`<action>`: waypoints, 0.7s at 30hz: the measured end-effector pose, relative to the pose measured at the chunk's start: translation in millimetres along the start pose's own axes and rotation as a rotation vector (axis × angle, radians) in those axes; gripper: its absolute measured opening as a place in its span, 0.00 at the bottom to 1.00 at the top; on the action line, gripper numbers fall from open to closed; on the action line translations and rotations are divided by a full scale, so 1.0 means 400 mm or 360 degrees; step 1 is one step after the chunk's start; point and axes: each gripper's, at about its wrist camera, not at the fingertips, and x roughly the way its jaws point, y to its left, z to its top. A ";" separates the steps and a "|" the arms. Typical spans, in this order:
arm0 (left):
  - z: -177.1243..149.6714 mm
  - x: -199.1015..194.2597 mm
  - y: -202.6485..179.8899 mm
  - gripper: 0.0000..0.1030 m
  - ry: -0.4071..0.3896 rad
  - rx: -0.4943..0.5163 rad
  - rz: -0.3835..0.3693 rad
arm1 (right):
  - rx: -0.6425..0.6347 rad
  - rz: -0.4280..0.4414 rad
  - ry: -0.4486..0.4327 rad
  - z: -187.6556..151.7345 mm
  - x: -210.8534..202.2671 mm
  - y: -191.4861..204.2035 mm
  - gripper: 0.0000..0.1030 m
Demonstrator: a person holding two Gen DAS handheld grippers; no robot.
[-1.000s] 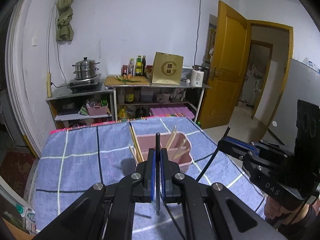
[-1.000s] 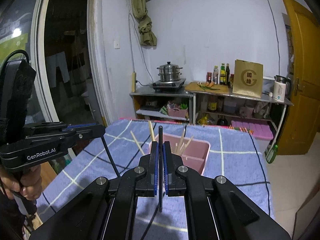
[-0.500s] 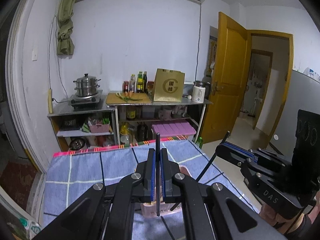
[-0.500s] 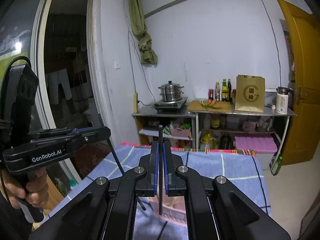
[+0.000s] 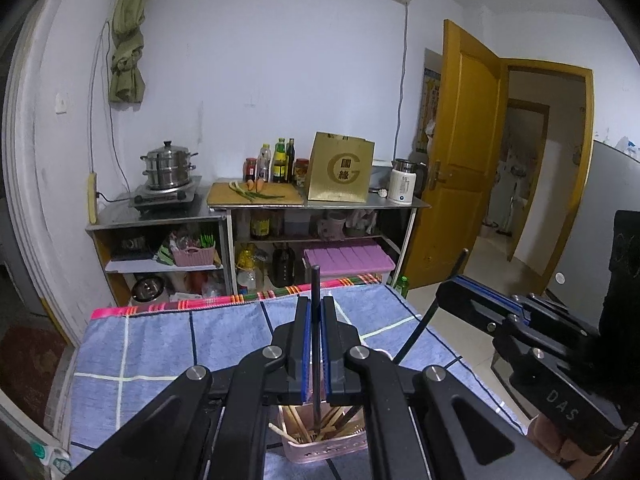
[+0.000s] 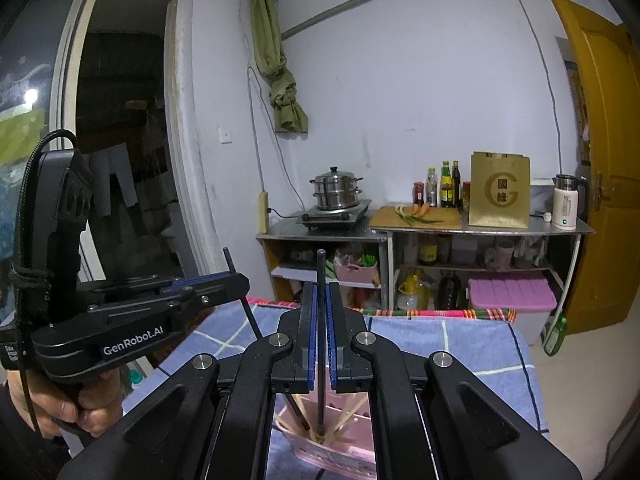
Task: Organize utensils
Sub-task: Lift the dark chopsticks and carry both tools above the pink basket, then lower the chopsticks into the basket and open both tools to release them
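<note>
Evidently mid-delivery, the left gripper [image 5: 316,344] and right gripper [image 6: 320,340] each have their fingers clenched on a thin black chopstick above the pink plastic slotted basket [image 5: 324,446], so the next move, by judgement, calls for lowering both and releasing.

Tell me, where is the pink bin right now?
The pink bin sits on the blue cloth, low in both wrist views, under the grippers, holding chopsticks.
</note>
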 end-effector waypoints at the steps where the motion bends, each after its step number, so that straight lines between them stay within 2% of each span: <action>1: -0.006 0.013 0.006 0.04 0.0004 -0.0008 -0.0005 | 0.0002 -0.0002 0.0010 -0.007 0.010 -0.005 0.04; 6: -0.040 0.065 0.027 0.04 0.0024 -0.0026 -0.0021 | 0.0024 -0.0004 0.0063 -0.037 0.051 -0.029 0.04; 14: -0.105 0.152 0.055 0.04 0.0160 -0.0054 -0.0015 | 0.0039 -0.0008 0.0173 -0.094 0.102 -0.044 0.04; 17: -0.129 0.171 0.058 0.04 0.0206 -0.0052 -0.0014 | 0.0047 -0.0006 0.0219 -0.117 0.118 -0.051 0.04; 21: -0.134 0.168 0.063 0.04 0.0200 -0.0065 -0.0026 | 0.0060 0.0024 0.0277 -0.130 0.130 -0.058 0.04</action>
